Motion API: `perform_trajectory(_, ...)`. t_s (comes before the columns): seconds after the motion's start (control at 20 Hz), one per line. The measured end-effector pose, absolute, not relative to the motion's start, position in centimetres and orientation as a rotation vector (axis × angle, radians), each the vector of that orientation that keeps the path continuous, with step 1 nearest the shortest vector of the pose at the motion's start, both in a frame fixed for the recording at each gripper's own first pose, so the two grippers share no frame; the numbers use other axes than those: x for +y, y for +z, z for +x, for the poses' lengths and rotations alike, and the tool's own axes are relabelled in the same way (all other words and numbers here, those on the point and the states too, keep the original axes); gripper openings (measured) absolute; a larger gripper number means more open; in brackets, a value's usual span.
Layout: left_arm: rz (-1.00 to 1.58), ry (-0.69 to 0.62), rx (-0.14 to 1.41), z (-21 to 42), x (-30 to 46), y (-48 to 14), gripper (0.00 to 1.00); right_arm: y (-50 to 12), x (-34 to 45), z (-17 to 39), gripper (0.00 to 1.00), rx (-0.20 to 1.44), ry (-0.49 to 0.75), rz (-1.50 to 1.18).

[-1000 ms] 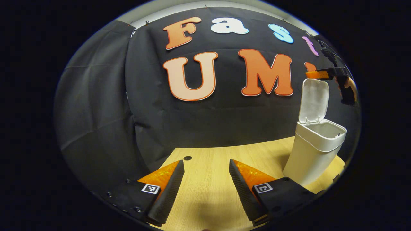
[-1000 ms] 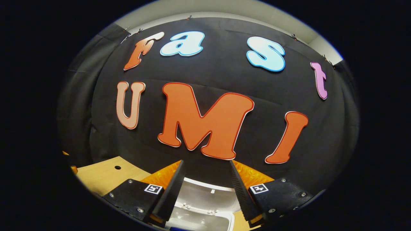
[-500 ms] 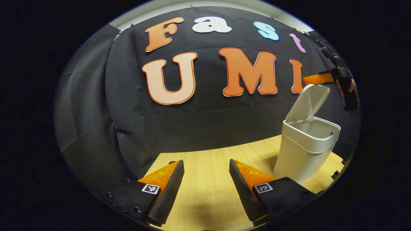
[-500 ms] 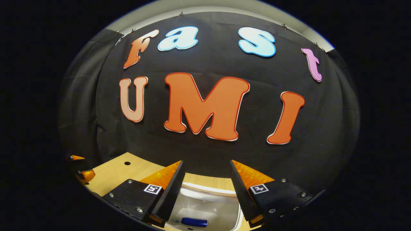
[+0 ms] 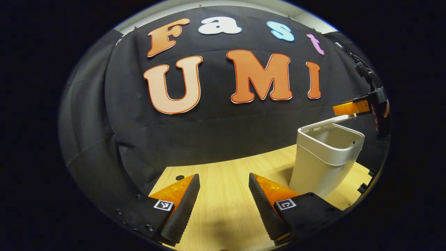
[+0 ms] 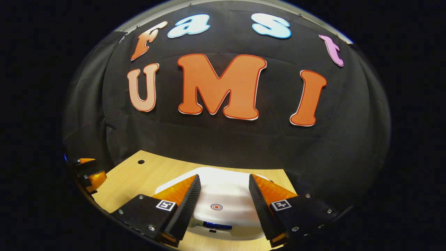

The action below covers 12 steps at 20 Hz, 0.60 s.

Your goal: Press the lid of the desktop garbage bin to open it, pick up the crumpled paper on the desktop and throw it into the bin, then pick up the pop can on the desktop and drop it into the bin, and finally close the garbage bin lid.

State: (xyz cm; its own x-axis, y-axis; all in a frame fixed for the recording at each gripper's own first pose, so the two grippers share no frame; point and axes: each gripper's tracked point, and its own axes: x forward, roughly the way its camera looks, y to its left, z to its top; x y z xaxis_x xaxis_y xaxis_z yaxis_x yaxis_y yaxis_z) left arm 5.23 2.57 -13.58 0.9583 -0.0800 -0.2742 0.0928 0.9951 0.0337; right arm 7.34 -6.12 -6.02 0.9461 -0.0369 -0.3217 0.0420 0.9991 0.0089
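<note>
The white garbage bin (image 5: 325, 164) stands on the wooden table (image 5: 226, 164) at the right of the left gripper view. Its lid (image 5: 329, 121) is tipped down, almost flat, with a narrow gap left at the rim. My right gripper (image 5: 345, 108) hovers right at the lid's raised edge, a hand behind it. In the right gripper view the lid (image 6: 223, 193) lies under the open right gripper (image 6: 224, 177), and something blue (image 6: 217, 225) shows in the slit below the lid's front. My left gripper (image 5: 223, 176) is open over bare table, left of the bin.
The black cloth wall closes off the back of the table. A small round hole (image 5: 180, 177) sits in the tabletop near the back edge. The left gripper (image 6: 89, 173) appears at the far left of the right gripper view, low over the table (image 6: 139, 177).
The lid has swung from upright to nearly shut as my right gripper came down with it. The left gripper has drifted slightly left, staying open.
</note>
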Motion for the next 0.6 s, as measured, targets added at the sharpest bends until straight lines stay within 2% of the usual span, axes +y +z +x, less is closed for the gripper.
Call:
perform_trajectory(0.1,0.047,-0.095,0.277,5.1,2.1,-13.7,0.88,-7.3,-5.7,6.5,0.84,0.360,-0.032,0.029)
perform_trajectory(0.15,0.044,-0.099,0.281,5.0,1.9,-13.9,0.91,-8.0,-5.3,6.1,0.84,0.375,-0.024,0.036)
perform_trajectory(0.3,0.042,-0.102,0.298,4.7,1.4,-14.5,0.91,-10.0,-4.8,4.6,0.84,0.424,-0.003,0.056)
perform_trajectory(0.35,0.045,-0.099,0.305,4.6,1.3,-14.8,0.88,-10.4,-4.7,4.3,0.82,0.434,-0.001,0.072)
perform_trajectory(0.45,0.048,-0.094,0.325,4.3,1.4,-15.5,0.92,-10.7,-4.8,3.7,0.78,0.429,-0.010,0.087)
perform_trajectory(0.5,0.046,-0.094,0.332,4.2,1.3,-15.7,0.88,-10.8,-4.8,3.5,0.78,0.424,-0.013,0.082)
perform_trajectory(0.55,0.044,-0.095,0.337,4.1,1.3,-15.8,0.92,-10.6,-4.6,2.9,0.76,0.421,-0.016,0.079)
perform_trajectory(0.6,0.044,-0.096,0.339,4.1,1.2,-15.9,0.88,-10.6,-4.3,2.7,0.74,0.421,-0.012,0.082)
